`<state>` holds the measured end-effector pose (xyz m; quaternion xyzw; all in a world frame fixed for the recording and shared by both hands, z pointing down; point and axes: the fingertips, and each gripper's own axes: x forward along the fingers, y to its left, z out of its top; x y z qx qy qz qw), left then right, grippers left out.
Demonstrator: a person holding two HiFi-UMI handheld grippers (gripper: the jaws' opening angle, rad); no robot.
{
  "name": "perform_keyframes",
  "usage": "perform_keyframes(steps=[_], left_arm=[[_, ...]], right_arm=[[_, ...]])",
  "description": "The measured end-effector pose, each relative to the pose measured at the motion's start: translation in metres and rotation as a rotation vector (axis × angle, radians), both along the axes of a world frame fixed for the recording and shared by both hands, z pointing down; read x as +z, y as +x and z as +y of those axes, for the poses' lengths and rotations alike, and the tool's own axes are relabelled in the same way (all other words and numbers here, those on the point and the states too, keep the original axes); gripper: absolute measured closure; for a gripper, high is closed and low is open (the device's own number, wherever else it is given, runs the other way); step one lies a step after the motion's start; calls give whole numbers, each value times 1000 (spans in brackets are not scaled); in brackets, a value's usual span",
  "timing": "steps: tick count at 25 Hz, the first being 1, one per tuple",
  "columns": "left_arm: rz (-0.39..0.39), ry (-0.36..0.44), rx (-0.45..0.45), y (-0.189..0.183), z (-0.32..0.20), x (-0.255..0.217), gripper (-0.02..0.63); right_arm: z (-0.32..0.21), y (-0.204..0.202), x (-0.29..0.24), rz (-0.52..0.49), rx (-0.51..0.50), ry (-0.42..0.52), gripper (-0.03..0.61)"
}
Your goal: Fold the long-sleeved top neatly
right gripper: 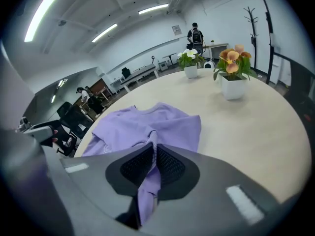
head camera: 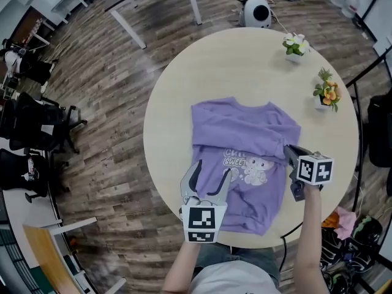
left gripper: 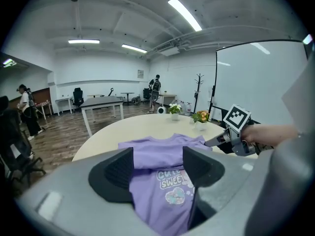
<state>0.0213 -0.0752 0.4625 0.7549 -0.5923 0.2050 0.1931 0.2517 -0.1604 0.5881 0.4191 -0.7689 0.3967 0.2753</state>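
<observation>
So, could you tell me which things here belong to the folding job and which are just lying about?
Job: purple top; right tool, shut on a pinch of its fabric; left tool, open over it; table.
Lying about: white-flowered pot; orange-flowered pot.

Round table [head camera: 239, 63], white-flowered pot [head camera: 294, 48], orange-flowered pot [head camera: 326, 95]

free: table [head camera: 177, 97] left side bare | obstacles: white-flower pot [head camera: 294, 48], orange-flower pot [head camera: 326, 95] near right rim
</observation>
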Motion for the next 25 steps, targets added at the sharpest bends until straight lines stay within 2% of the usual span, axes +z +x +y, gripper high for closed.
perform_keyframes(steps=[5,8,17,19,25], left_arm=[[-10,-19,-50,-10,20,5,204],[-12,-18,-64,-14,28,5,204],[-24,-13,-72,-33,57,4,204],[-17,-15,-74,-40,66,4,204],[-10,-34,-51,-56,94,8,204]], right_arm=[[1,15,6,132,-3,62,511],[3,26,2,176,17,97,514],[35,29,-21,208,45,194,498],[49,25,-26,199,45,206,477],[102,17,-25,166,95,185,462]])
